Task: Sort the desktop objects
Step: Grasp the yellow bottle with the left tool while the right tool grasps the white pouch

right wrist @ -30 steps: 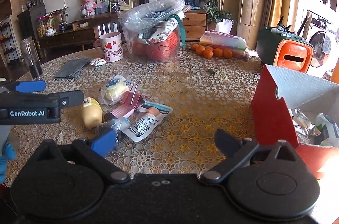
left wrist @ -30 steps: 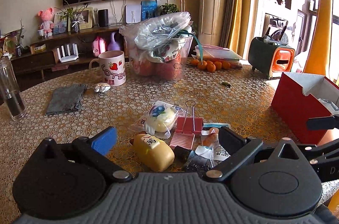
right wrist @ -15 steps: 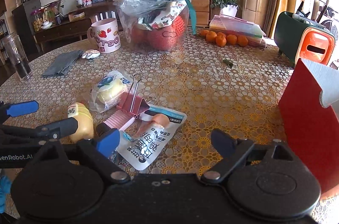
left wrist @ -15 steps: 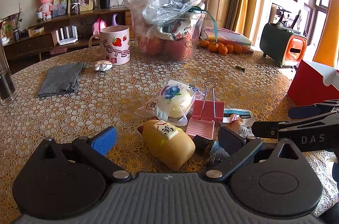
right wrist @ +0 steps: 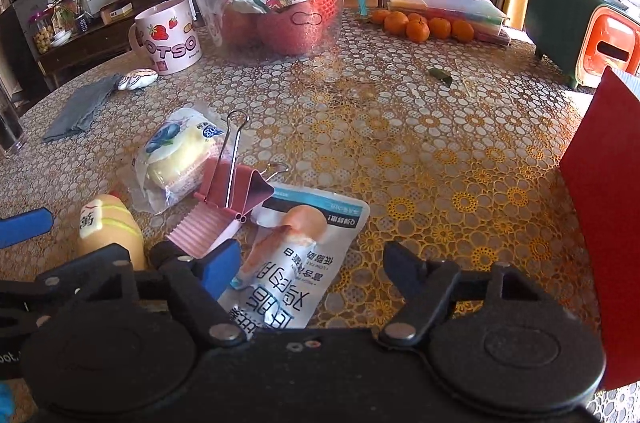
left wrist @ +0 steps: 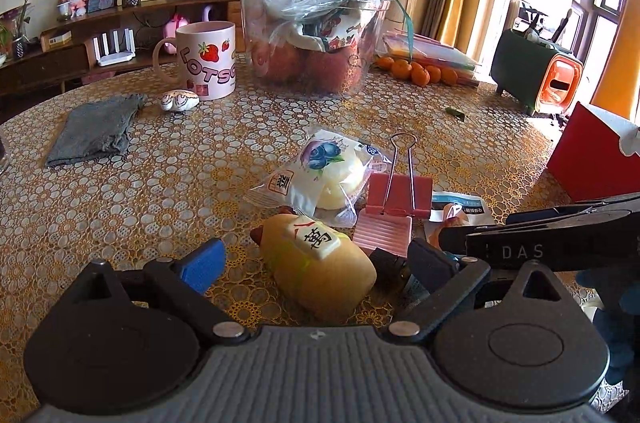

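Observation:
A yellow bottle-shaped toy [left wrist: 320, 273] with a mahjong tile on it lies on the table between the fingers of my left gripper [left wrist: 316, 265]. Those jaws are closing, and the pads stand clear of the toy. My right gripper [right wrist: 312, 267] straddles a white and blue sausage snack packet [right wrist: 298, 247]; its jaws are closing too, without pressing it. A pink binder clip [left wrist: 394, 201] and a blueberry cake packet [left wrist: 324, 175] lie just beyond. The red box [right wrist: 600, 223] stands at the right. The right gripper's arm [left wrist: 560, 243] crosses the left wrist view.
A strawberry mug [left wrist: 206, 61], a clear tub [left wrist: 312, 35] with a plastic bag, tangerines [left wrist: 416, 73] and a green and orange holder [left wrist: 538, 77] stand farther back. A grey cloth [left wrist: 96, 129] lies at the left. A small dark item [left wrist: 386, 263] sits beside the toy.
Both grippers have come forward and down onto the pile. The yellow toy now sits between the left fingers and the snack packet between the right fingers, whose gap has narrowed.

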Available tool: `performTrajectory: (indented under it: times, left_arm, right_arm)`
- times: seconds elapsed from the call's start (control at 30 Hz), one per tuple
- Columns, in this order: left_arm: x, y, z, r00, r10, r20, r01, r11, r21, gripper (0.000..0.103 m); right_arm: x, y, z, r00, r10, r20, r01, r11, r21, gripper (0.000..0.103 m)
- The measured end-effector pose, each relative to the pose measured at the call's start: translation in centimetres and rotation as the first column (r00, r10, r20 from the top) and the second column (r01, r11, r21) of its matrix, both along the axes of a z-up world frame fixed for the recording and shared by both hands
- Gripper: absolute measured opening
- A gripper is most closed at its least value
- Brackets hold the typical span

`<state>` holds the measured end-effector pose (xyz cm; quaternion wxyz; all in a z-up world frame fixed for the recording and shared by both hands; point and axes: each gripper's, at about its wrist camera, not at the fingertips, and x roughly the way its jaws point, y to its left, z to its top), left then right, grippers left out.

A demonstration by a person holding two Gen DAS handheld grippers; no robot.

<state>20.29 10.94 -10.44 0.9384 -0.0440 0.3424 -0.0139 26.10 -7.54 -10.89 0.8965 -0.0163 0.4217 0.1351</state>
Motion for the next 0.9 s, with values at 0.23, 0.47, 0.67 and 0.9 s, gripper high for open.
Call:
performTrajectory:
  times: [0.23,0.47,0.67,0.9]
  left_arm:
    - [0.9,0.4,-0.9,0.999,0.017,-0.037,-0.018,0.999,-0.034,0.093]
    - [1.1,0.7,-1.4,0.998,0.027,-0.063,-0.031,0.997,-0.068,0.069]
    - [1.0,0.3,-1.3,0.998,0.018,-0.06,-0.022,0.998,-0.058,0.063]
    - [0.8,0.3,-1.1,0.998,0.028,-0.059,-0.031,0.998,-0.051,0.06]
  right_arm:
    - [0.7,0.0,-0.5,0.999,-0.014,-0.038,0.014,1.0,0.003,0.075]
    - [0.2,0.9,-0.4,1.0,0.017,-0.018,-0.017,1.0,-0.004,0.053]
    - [0.1,0.5,-0.1,1.0,0.007,0.002,-0.007,1.0,0.013,0.044]
    - [-0.3,-0.2,0.3,1.0,0.006,0.019,-0.006,1.0,0.016,0.033]
